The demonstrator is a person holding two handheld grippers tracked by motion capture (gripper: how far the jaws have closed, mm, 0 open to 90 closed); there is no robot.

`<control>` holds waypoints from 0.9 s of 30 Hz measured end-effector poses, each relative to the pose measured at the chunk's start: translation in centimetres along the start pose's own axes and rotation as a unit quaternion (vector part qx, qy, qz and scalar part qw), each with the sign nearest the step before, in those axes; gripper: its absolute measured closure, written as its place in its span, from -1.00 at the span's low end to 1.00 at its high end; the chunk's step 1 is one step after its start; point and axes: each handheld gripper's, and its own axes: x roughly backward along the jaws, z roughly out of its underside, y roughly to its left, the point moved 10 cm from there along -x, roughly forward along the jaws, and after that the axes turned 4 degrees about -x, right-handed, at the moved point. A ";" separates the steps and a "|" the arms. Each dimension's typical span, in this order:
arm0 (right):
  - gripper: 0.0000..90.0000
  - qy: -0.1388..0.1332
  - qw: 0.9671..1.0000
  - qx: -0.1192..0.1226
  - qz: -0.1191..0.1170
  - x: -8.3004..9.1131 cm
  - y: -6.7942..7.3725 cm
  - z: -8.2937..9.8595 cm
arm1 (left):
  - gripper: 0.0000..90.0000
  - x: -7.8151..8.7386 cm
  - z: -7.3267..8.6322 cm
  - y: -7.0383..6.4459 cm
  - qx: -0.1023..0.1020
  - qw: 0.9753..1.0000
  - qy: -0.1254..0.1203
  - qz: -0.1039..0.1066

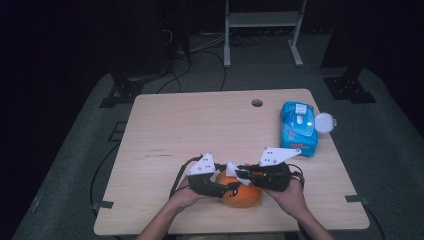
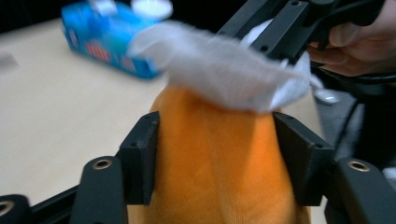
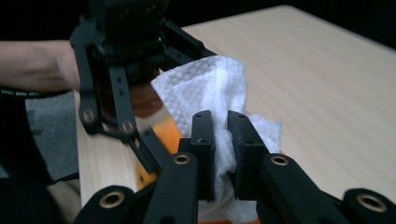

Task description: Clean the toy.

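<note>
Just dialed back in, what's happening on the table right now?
A person is wiping an orange object near the table's front edge. The left tongs are clamped around the orange object, holding it steady. The right tongs are shut on a white wipe and press it against the object's top. A blue wipes pack lies farther back on the right, its lid flipped open.

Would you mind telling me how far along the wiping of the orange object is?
Done: a white tissue is out of the blue tissue pack. In hand: the left tongs clamp the orange object while the right tongs press the pinched tissue onto its top. Left: the lower surface looks unwiped.
</note>
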 end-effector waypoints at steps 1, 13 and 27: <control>0.79 -0.006 1.000 0.008 0.004 0.0 0.1 -0.4 | -0.12 0.1 -0.4 0.2 -0.019 1.000 -0.012 -0.014; 0.80 0.022 0.999 0.019 0.029 -1.3 -0.9 0.6 | -0.36 -0.1 1.6 0.9 -0.027 0.999 0.033 -0.018; 0.80 0.029 0.997 -0.037 0.056 0.5 -4.4 2.9 | -0.72 1.0 2.4 2.5 0.041 0.997 0.055 -0.023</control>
